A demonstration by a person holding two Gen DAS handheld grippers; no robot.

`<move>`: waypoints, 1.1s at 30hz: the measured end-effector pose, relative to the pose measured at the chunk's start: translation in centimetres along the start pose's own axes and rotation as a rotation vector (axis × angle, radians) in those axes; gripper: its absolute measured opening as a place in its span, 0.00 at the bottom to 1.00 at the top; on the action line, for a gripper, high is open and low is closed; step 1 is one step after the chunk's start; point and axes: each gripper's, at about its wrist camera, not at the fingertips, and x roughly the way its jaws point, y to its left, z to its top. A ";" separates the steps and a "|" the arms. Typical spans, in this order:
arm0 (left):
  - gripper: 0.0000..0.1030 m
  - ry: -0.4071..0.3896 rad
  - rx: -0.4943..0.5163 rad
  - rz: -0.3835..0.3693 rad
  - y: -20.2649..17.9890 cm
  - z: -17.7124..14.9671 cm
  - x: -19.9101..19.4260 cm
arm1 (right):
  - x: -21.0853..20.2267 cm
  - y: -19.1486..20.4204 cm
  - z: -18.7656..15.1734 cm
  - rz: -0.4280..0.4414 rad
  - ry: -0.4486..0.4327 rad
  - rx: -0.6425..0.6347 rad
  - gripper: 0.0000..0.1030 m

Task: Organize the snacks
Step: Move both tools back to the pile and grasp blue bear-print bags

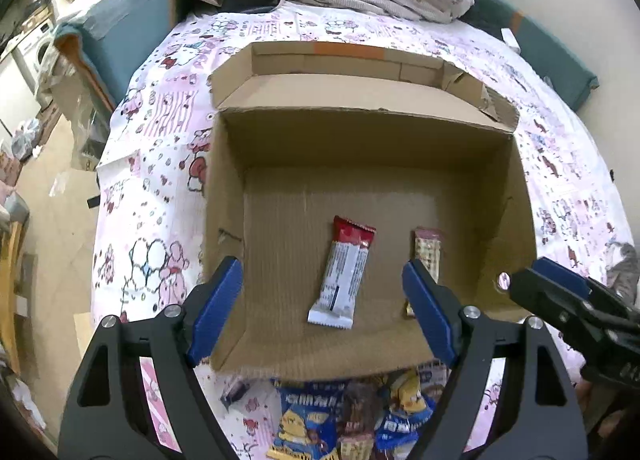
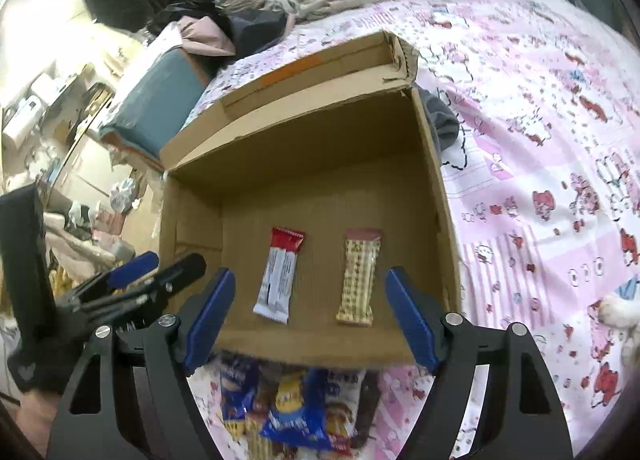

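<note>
Both bars, red-white [image 1: 344,272] and yellow [image 2: 358,276], are seen inside the walled box [image 1: 360,139], beyond the spread, empty left gripper [image 1: 322,316] and right gripper [image 2: 310,320].

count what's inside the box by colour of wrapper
red and white bar: 1
yellow and maroon bar: 1
total in the box: 2
The snack pile in front of the box is not counted; it overlaps too much to tally.
</note>
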 end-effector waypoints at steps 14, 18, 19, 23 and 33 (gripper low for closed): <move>0.77 -0.001 -0.057 -0.016 3.2 -4.4 -4.0 | -3.8 -1.7 -6.5 -0.082 0.011 0.083 0.79; 0.77 0.018 -0.122 -0.049 4.4 -6.1 -4.9 | -4.4 -1.0 -6.2 -0.063 0.011 0.068 0.79; 0.77 0.022 -0.125 -0.044 4.5 -6.4 -5.2 | -4.4 -1.0 -6.2 -0.051 0.012 0.081 0.79; 0.77 0.027 -0.139 -0.023 4.7 -7.5 -6.7 | -4.2 -0.4 -6.3 -0.012 0.041 0.088 0.79; 0.75 0.180 -0.135 -0.004 4.8 -9.3 -2.6 | -3.5 -1.4 -7.1 0.036 0.119 0.151 0.79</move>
